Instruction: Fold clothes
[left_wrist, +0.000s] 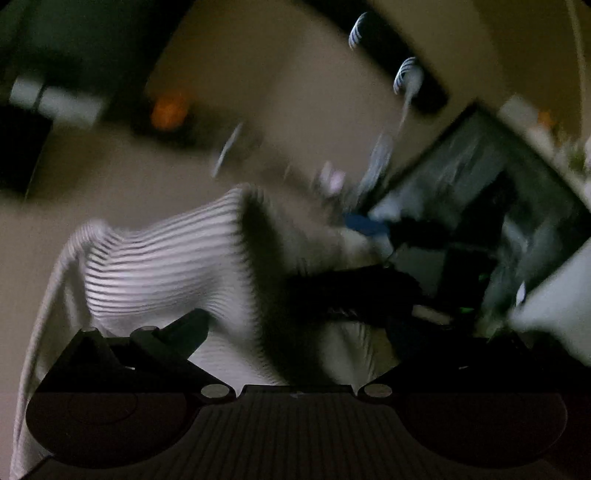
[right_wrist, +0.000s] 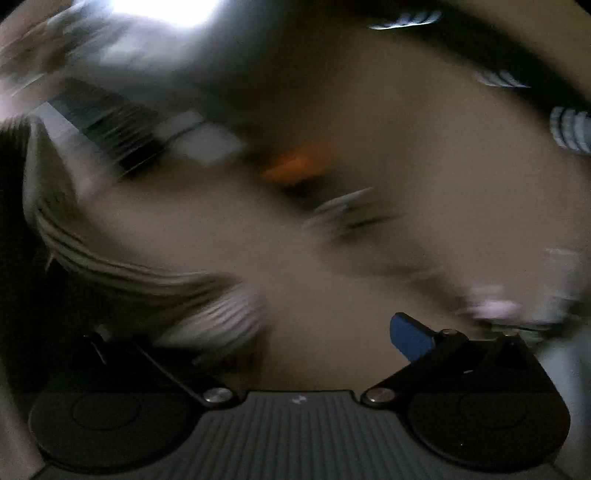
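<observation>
Both views dim and heavily motion-blurred. Left wrist view: striped garment (left_wrist: 155, 269), white with thin dark stripes, fills the lower left and centre of the frame, bunched and draped with a deep dark fold down its right side, over a beige surface (left_wrist: 295, 92). Left gripper (left_wrist: 288, 332): one dark finger (left_wrist: 184, 328) at lower left lies against the striped cloth; the other finger is lost in dark blur at lower right, so cannot tell whether the claw is wide, narrow or holding the cloth. A blue-tipped object (left_wrist: 364, 223) sits right of centre, too blurred to identify. Orange blob (left_wrist: 168, 110) at upper left, unidentifiable. Right wrist view: the same striped garment (right_wrist: 147, 280) runs along the left edge and curls in at lower left. Right gripper (right_wrist: 314, 339) is spread wide, with bare beige surface between its fingers; the blue finger pad (right_wrist: 410, 336) at lower right is clear of the cloth, the left finger dark and next to the striped edge. Orange smear (right_wrist: 295, 164) at upper centre.
</observation>
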